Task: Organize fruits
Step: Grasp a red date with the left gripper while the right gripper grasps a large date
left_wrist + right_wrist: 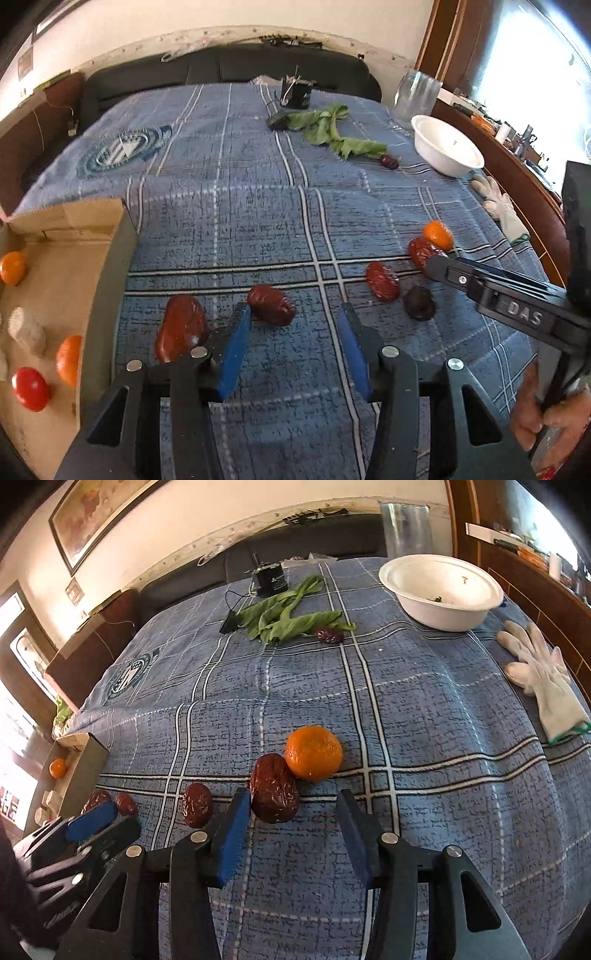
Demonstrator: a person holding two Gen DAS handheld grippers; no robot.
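My left gripper [293,308] stands open low over the blue checked cloth. A wrinkled red date [271,304] lies at the tip of its left pad, partly between the jaws, and a glossy date [181,328] lies outside that finger. My right gripper [293,794] is open too, with a large date [275,788] against its left pad tip and an orange [314,753] just beyond. Between the two grippers lie another red date [382,280] and a dark one [419,302]. A cardboard box [110,266] at the left holds oranges, a tomato [30,387] and pale pieces.
A white bowl [441,590] sits at the far right, with a clear glass container [406,528] behind it. Green leaves [288,616] and a lone date [330,636] lie mid-table, a black device [269,579] beyond. A white glove [539,679] rests by the right edge.
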